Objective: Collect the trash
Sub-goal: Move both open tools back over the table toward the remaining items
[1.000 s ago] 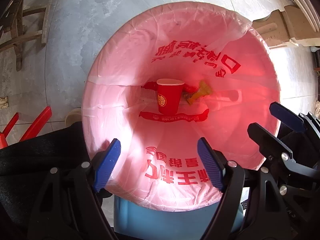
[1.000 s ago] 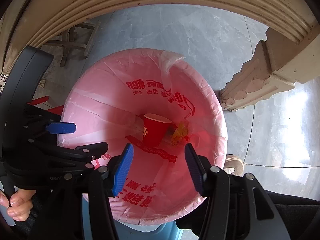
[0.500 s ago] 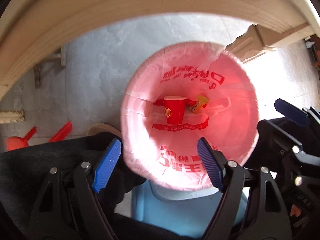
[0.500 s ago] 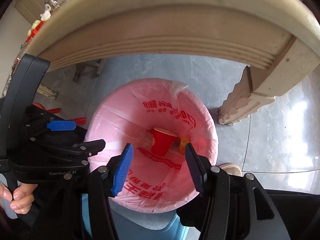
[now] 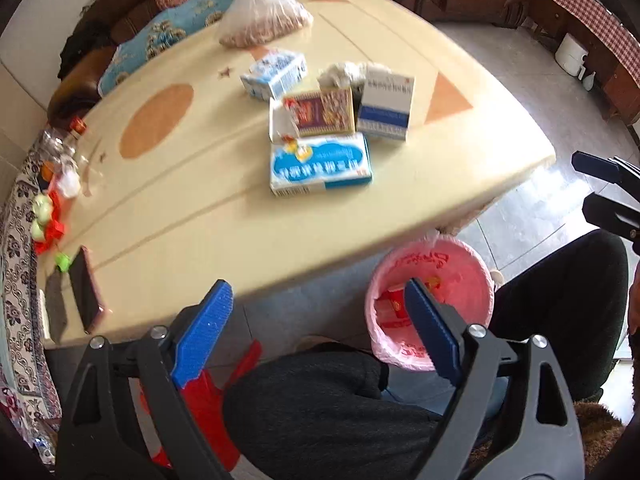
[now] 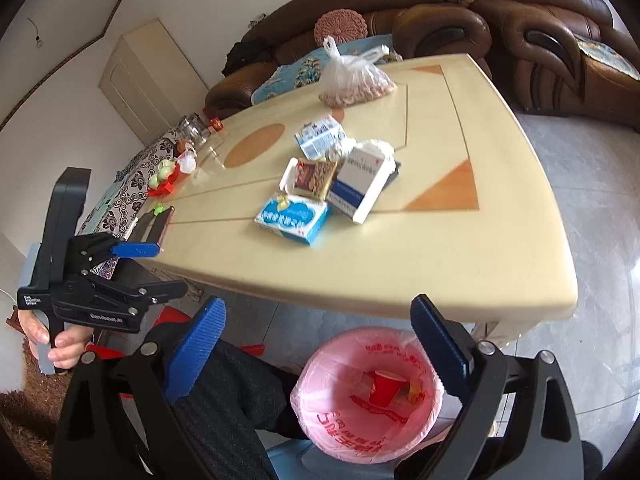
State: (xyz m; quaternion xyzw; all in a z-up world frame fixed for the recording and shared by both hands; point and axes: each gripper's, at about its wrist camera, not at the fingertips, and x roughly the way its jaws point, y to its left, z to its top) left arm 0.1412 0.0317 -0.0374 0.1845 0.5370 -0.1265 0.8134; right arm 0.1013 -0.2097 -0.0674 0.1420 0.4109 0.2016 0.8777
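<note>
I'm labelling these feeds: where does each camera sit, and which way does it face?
Left wrist: on the left gripper, facing down over the table; dark-clothed knees show.
Right wrist: on the right gripper, facing across the table toward the sofa; left hand shows.
Shared: boxes, pink-lined bin.

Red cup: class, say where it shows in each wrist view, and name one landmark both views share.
Left wrist: red cup in the pink bin, lower right, partly hidden by a finger.
Right wrist: cup in the bin, bottom centre.
Shared landmark: blue box on the table.
</note>
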